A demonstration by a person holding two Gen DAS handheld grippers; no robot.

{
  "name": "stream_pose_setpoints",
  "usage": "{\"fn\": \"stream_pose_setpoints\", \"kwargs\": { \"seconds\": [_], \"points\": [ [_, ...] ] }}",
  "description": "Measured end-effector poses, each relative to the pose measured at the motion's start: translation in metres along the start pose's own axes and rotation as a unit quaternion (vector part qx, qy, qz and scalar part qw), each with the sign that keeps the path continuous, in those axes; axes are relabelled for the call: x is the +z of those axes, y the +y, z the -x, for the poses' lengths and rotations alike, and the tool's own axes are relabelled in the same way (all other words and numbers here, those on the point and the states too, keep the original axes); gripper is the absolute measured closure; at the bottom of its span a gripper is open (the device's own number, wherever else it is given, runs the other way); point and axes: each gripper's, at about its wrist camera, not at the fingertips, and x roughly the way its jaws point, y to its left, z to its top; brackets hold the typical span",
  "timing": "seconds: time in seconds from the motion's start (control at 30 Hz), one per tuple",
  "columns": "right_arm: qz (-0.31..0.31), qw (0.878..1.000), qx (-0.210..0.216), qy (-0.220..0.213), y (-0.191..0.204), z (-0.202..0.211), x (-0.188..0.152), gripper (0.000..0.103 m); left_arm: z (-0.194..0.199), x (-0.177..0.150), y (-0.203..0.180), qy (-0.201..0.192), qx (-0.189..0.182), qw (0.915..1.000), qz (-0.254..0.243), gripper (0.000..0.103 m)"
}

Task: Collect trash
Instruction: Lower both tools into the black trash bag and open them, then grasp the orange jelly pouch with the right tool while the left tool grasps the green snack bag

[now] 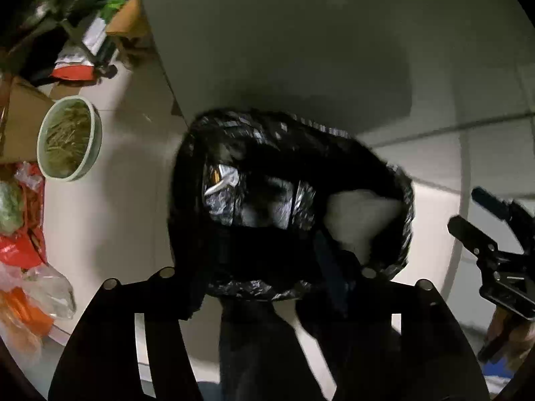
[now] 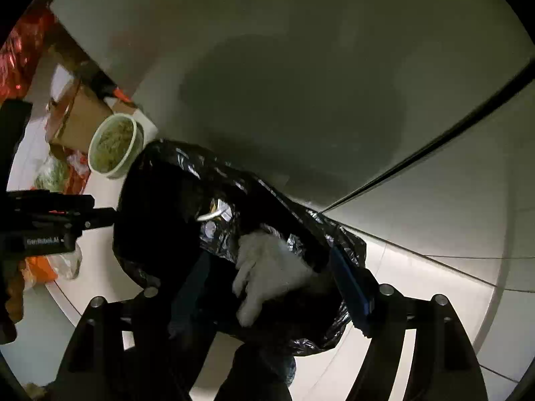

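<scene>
We look down at a shiny black plastic trash bag (image 1: 291,200) that sits on the pale tiled floor (image 1: 133,227), right against a grey wall (image 1: 301,50). Its mouth is open, and inside we see crinkly silver wrappers (image 1: 220,193) and a soft white lump (image 2: 267,267), maybe a glove or tissue.

Our left gripper (image 1: 267,284) hangs over the bag with its jaws spread, and the bag's black rim lies between them. We cannot tell if the rim touches a pad. Our right gripper (image 2: 267,297) is spread wide too, with the bag's edge and the white lump in the gap. Nothing is pinched.

More trash waits at nine o'clock from the bag: a round pale green bowl of dry noodles (image 1: 68,138), a brown cardboard box (image 1: 20,123), and red and clear plastic bags (image 1: 23,250).

What could go wrong? The thin bag is floppy, so its mouth could fold shut and hide the opening. If we grab the bowl carelessly, it could tip and spill the noodles on the floor. A jaw could also snag the thin plastic and tear it.
</scene>
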Motion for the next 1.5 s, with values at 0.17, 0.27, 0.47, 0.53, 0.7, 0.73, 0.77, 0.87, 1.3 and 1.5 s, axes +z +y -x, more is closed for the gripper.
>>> {"fn": "stream_pose_setpoints", "kwargs": {
  "seconds": [0.17,0.27,0.47,0.53,0.7,0.73,0.77,0.87,1.3,1.5],
  "points": [
    [0.0,0.996,0.051,-0.076,-0.003,0.098,0.016,0.021,0.073,-0.013,0.006,-0.075,-0.013,0.9971,0.006,0.027],
    [0.008,0.985,0.087,-0.148,0.006,0.17,0.029,0.012,0.129,-0.016,-0.003,-0.143,-0.021,0.9895,-0.001,0.02],
    [0.019,0.952,0.111,-0.286,0.02,0.272,0.069,0.005,0.212,-0.01,-0.009,-0.254,-0.059,0.9654,0.009,0.014],
    [0.014,0.946,0.095,-0.309,0.023,0.275,0.086,0.005,0.23,-0.001,-0.013,-0.28,-0.058,0.9584,0.003,0.014],
    [0.002,0.963,0.069,-0.261,0.025,0.238,0.135,0.006,0.249,0.018,-0.018,-0.31,-0.043,0.9497,-0.014,0.014],
    [-0.003,0.965,0.07,-0.252,0.028,0.228,0.143,0.006,0.251,0.022,-0.02,-0.313,-0.038,0.9487,-0.022,0.014],
    [-0.005,0.968,0.067,-0.241,0.027,0.22,0.15,0.006,0.251,0.025,-0.022,-0.315,-0.033,0.9482,-0.03,0.014],
    [-0.008,0.975,0.072,-0.21,0.028,0.204,0.157,0.033,0.257,0.032,-0.035,-0.312,-0.018,0.9484,-0.054,0.014],
    [-0.072,0.952,0.158,-0.252,-0.004,0.26,0.147,0.058,0.243,0.082,-0.075,-0.311,0.013,0.9421,-0.124,0.014],
    [-0.081,0.949,0.165,-0.258,-0.011,0.269,0.138,0.058,0.223,0.094,-0.1,-0.308,0.069,0.9329,-0.173,0.007]
  ]
}}
